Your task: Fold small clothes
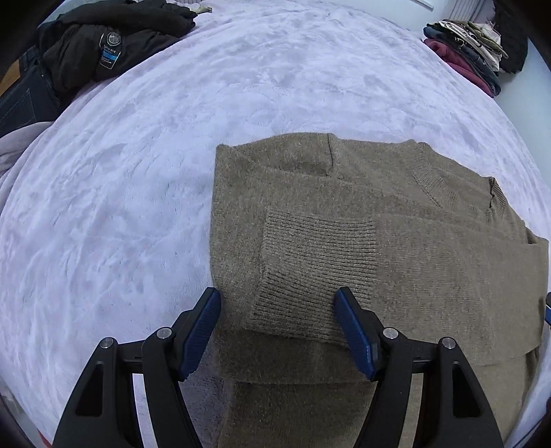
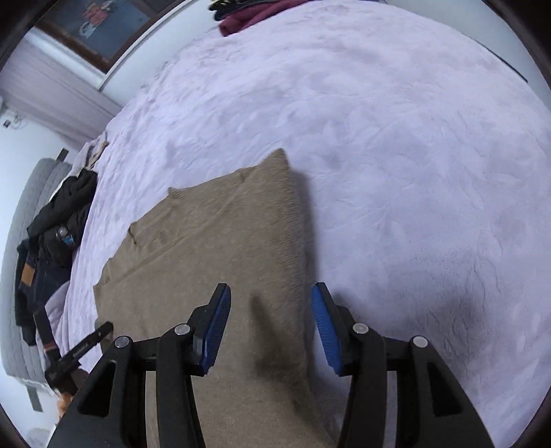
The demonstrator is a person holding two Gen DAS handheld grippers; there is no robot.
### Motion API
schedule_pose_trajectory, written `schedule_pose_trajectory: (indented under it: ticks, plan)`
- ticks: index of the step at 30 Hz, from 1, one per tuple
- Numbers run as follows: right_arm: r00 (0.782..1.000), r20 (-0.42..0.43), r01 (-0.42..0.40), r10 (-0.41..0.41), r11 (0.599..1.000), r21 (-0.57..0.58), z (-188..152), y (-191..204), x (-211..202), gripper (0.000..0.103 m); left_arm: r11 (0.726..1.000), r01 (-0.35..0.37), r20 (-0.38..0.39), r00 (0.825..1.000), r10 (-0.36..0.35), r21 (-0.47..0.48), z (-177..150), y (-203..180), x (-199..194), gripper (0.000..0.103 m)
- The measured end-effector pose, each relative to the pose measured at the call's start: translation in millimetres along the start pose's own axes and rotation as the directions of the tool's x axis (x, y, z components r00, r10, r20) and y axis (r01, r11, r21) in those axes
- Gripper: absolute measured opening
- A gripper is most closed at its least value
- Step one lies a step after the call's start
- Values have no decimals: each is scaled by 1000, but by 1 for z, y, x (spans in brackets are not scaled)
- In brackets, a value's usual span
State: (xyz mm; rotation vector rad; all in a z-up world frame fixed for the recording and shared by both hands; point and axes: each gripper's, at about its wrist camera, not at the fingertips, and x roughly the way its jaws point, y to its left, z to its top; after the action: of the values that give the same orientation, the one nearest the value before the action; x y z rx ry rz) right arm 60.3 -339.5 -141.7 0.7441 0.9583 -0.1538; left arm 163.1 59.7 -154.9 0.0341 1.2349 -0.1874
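Observation:
A tan knit sweater (image 1: 430, 262) lies folded on the pale purple fleece blanket (image 1: 137, 172), its sleeve laid across the body. The sleeve's ribbed cuff (image 1: 310, 255) sits just ahead of my left gripper (image 1: 277, 293), whose blue pads stand wide apart on either side of the cuff without pressing it. In the right wrist view the same sweater (image 2: 213, 241) stretches away to the left. My right gripper (image 2: 272, 286) hovers open over the sweater's right-hand edge, one pad above the knit and the other above the blanket (image 2: 413, 172). Nothing is held.
A heap of black jacket (image 1: 113, 44) and dark jeans (image 1: 20, 93) lies at the blanket's far left. A stack of folded clothes (image 1: 471, 51) sits at the far right corner. The same jacket heap (image 2: 62, 224) and a maroon garment (image 2: 248, 17) show in the right wrist view.

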Motion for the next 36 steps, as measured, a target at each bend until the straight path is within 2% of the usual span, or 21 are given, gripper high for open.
schedule_pose_trajectory:
  ticks: [1, 2, 3, 4, 6, 9, 11, 13, 18, 21, 25, 27, 28, 31, 32, 34, 36]
  plan:
    - [998, -30, -49, 51, 997, 52, 3, -9, 12, 53, 1000, -4, -3, 1000, 4, 1, 0, -1, 0, 70]
    - [993, -58, -98, 104, 991, 90, 4, -14, 23, 47, 1000, -11, -7, 1000, 11, 3, 1, -3, -1, 70]
    - [987, -77, -131, 140, 985, 109, 5, -17, 30, 11, 1000, -16, -8, 1000, 16, 7, 2, -5, -3, 70]
    - [983, -95, -149, 160, 982, 113, 7, -15, 35, 12, 1000, -17, -5, 1000, 17, 15, 2, -8, -6, 70]
    - [983, -65, -168, 171, 984, 53, 12, -7, 26, 11, 999, -24, 10, 1000, 24, 44, -1, -15, -12, 70]
    - [990, -45, -133, 131, 991, -32, 23, -13, 13, 11, 996, -44, 5, 999, 44, 75, -9, -25, -5, 70]
    - [994, -82, -70, 67, 997, -37, 26, -28, 28, 11, 995, -64, 19, 998, 63, 80, -15, -29, -1, 77]
    - [992, -107, -71, 66, 997, -43, 24, -36, 42, 12, 992, -83, 36, 996, 80, 96, -16, -32, -1, 78]
    - [996, -54, -69, 70, 997, 18, 21, -39, 29, 25, 992, -75, 25, 997, 73, 103, -15, -25, -8, 78]
    - [998, -36, -44, 46, 998, 34, 21, -43, 10, 27, 994, -65, 21, 998, 63, 88, -18, -21, -16, 78]
    - [989, -21, -148, 149, 987, 68, 0, -39, -26, 27, 995, -47, 9, 999, 46, 84, -26, -16, -23, 78]
    - [964, -51, -254, 260, 962, 105, -19, -30, -30, 27, 996, -38, 4, 999, 38, 79, -30, -15, -25, 78]
    - [954, -77, -278, 289, 952, 125, -28, -26, -26, 27, 996, -35, 6, 999, 35, 78, -31, -16, -27, 78]
    - [958, -119, -237, 261, 953, 190, -43, -27, -1, 27, 997, -20, 28, 999, 18, 77, -28, -21, -32, 78]
    - [959, -108, -231, 261, 945, 230, -44, -32, 5, 27, 997, -12, 37, 999, 10, 74, -24, -24, -33, 78]
    - [954, -33, -269, 297, 904, 331, -44, -45, 10, 26, 998, -4, 64, 998, 0, 70, -13, -29, -35, 78]
    - [956, 10, -278, 294, 890, 362, -43, -50, 9, 8, 996, -11, 75, 997, 4, 84, -5, -35, -31, 78]
